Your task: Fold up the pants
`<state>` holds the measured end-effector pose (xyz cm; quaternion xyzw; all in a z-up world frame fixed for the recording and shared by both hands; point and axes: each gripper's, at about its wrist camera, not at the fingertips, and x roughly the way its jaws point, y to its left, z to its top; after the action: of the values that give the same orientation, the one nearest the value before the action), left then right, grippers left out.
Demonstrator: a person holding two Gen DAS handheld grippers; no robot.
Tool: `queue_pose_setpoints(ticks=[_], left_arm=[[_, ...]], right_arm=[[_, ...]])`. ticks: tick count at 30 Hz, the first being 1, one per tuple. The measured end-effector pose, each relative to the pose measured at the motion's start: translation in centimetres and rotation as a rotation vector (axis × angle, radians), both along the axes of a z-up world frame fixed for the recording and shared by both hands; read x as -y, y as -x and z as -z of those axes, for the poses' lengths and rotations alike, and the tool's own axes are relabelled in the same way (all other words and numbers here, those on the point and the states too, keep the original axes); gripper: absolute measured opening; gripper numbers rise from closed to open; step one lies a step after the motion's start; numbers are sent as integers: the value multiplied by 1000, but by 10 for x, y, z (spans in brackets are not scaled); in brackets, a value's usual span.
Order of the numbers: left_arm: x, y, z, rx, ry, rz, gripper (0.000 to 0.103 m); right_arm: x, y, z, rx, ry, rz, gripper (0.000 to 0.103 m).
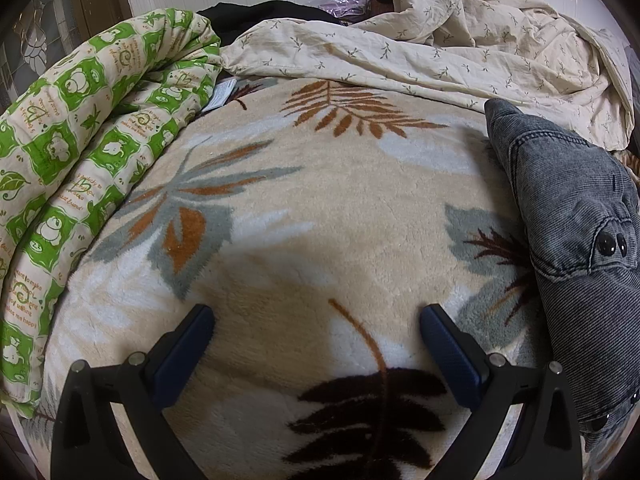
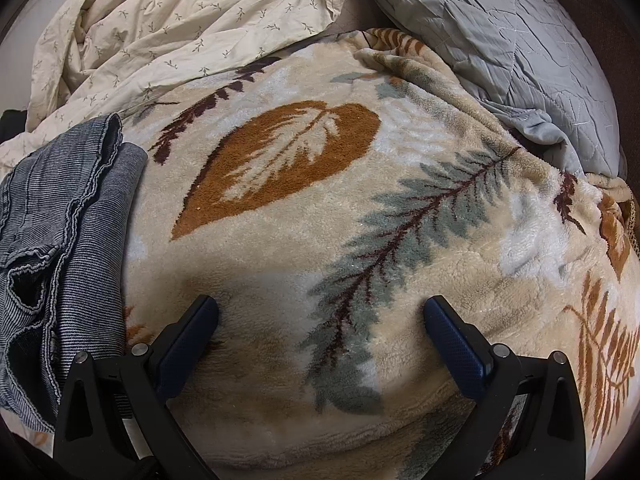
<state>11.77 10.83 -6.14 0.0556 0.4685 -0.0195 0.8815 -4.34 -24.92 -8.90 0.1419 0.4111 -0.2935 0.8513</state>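
Denim pants (image 1: 576,216) lie bunched between your grippers; left gripper (image 1: 316,320) and right gripper (image 2: 320,312) hover empty, jaws apart; take the waistband corners first, I judge.

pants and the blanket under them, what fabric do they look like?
Pants: grey-blue, finely ribbed cloth with puckered stitched seams and dark glossy buttons; looks like washed denim or fine corduroy, cannot tell which. Blanket: thick, fuzzy pile with a matte leaf print; likely fleece or plush.
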Motion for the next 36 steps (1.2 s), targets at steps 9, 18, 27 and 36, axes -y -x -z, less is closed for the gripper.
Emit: queue_pose_setpoints(ticks=[9, 18, 27, 36], left_arm=[[1, 0, 0, 0, 0, 0, 103], [1, 0, 0, 0, 0, 0, 103], [1, 0, 0, 1, 0, 0, 103], [4, 2, -1, 9, -19, -1, 103]], right_arm=[[0, 0, 0, 0, 0, 0, 103], [-1, 0, -1, 0, 0, 1, 103], [-1, 0, 0, 1, 1, 1, 103], [-1, 0, 0, 3, 4, 1, 103]])
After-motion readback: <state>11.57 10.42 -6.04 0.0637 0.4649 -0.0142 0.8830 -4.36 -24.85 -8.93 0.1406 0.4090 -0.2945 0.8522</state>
